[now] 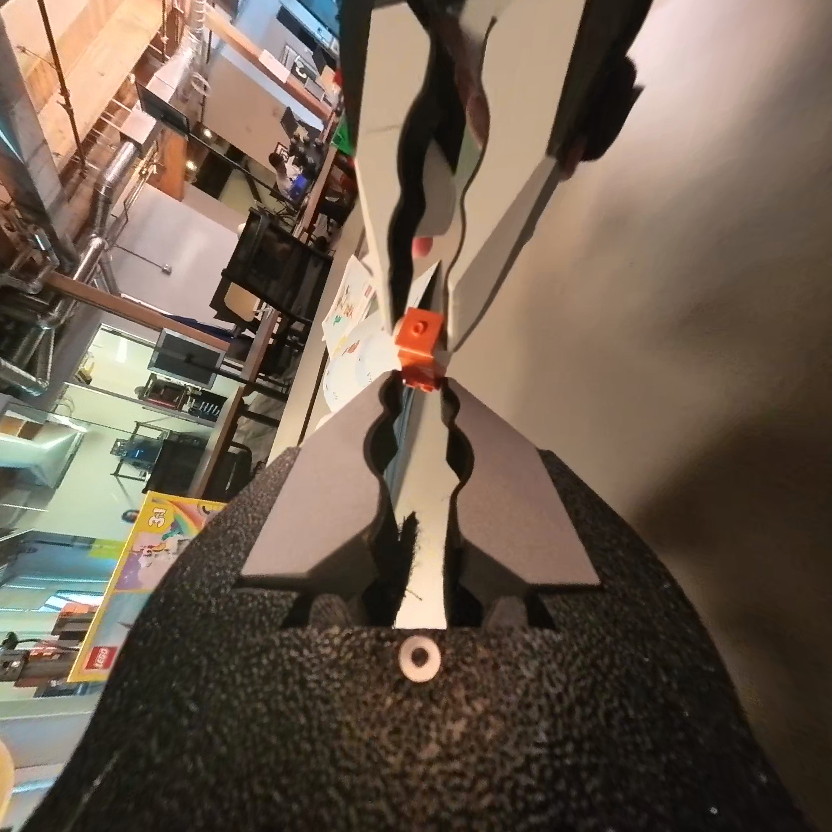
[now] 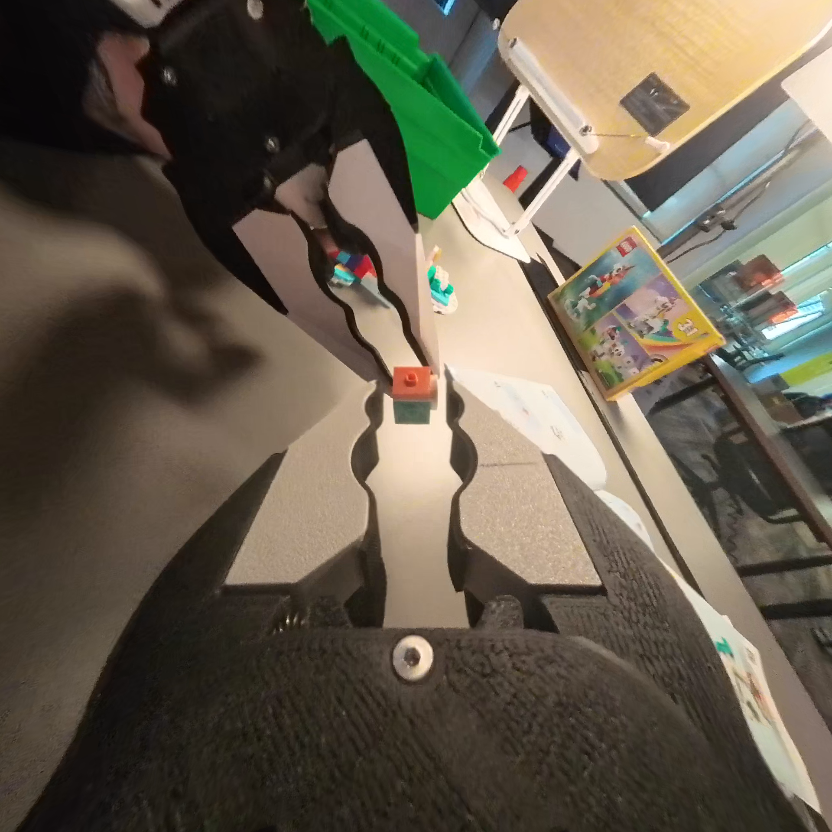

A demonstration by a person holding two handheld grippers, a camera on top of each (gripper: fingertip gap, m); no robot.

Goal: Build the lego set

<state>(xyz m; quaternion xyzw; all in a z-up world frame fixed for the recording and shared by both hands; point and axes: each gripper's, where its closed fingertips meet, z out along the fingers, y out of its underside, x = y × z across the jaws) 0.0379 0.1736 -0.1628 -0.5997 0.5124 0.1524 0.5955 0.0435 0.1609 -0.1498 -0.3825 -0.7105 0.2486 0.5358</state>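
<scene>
Left wrist view showed two grippers meeting tip to tip above the pale grey table [image 1: 675, 315]: the left gripper [image 1: 421, 382] had its fingers nearly closed on the lower of two stacked small orange plastic bricks [image 1: 419, 355], while the right gripper [image 1: 416, 310] reached in from above, pinching the upper one. Right wrist view gave a different count: one orange brick over one teal brick [image 2: 411, 413], with the right gripper [image 2: 412, 396] narrowly parted around the teal one, contact hard to judge. One yellow-edged cardboard toy box [image 2: 630, 310], one green plastic bin [image 2: 427, 126], partly hidden, and white instruction sheets [image 2: 531, 409] lay nearby; loose bricks [image 2: 441, 288] behind were blurred.
</scene>
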